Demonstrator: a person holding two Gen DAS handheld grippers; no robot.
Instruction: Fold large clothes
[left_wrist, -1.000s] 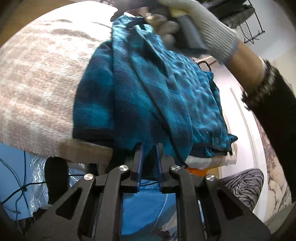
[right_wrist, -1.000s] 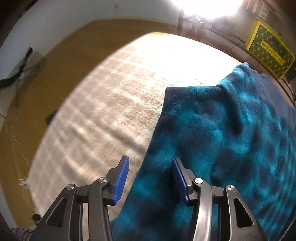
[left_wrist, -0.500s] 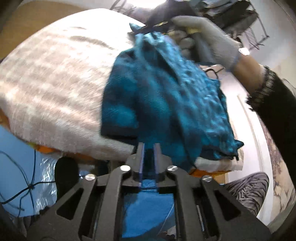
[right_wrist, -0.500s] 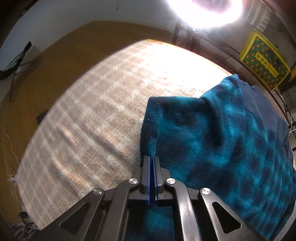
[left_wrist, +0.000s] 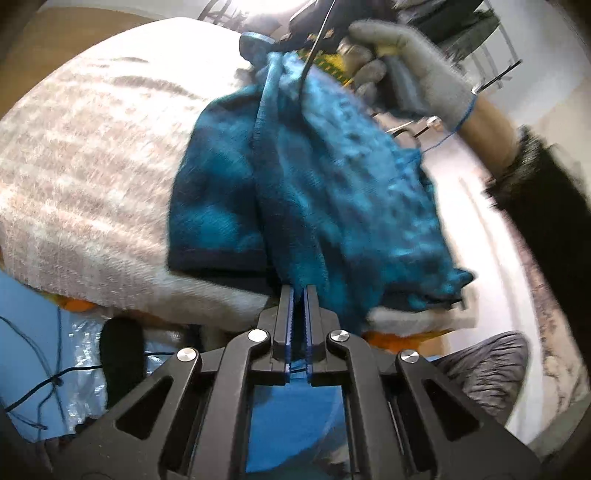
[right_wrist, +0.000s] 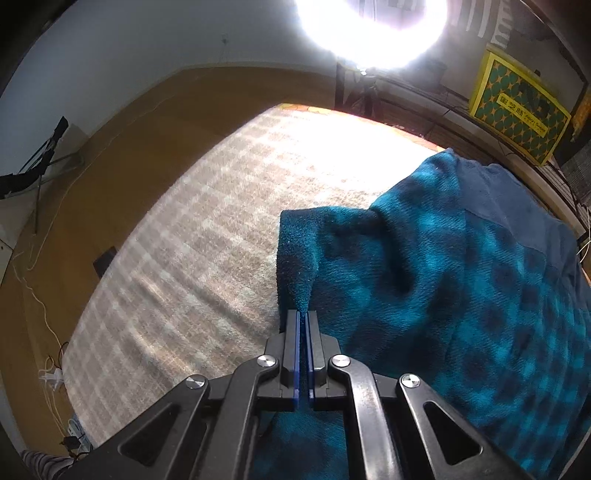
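Blue garment (right_wrist: 443, 288) edge pinched — both grippers' fingers (right_wrist: 291, 354).

The blue fleece garment (left_wrist: 317, 192) is being lifted off the checked blanket (left_wrist: 85, 177), bunched narrower than a second ago, now that the right gripper (right_wrist: 303, 325), open then, is clamped on its edge; the left gripper (left_wrist: 298, 295) is pinched tighter.

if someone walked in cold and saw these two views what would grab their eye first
The fuzzy teal-and-navy checked fleece garment dominates, lifted over the beige plaid blanket and pinched at two edges by the left gripper and right gripper. Next comes the glaring white lamp at top centre, then the grey-gloved hand at upper right.
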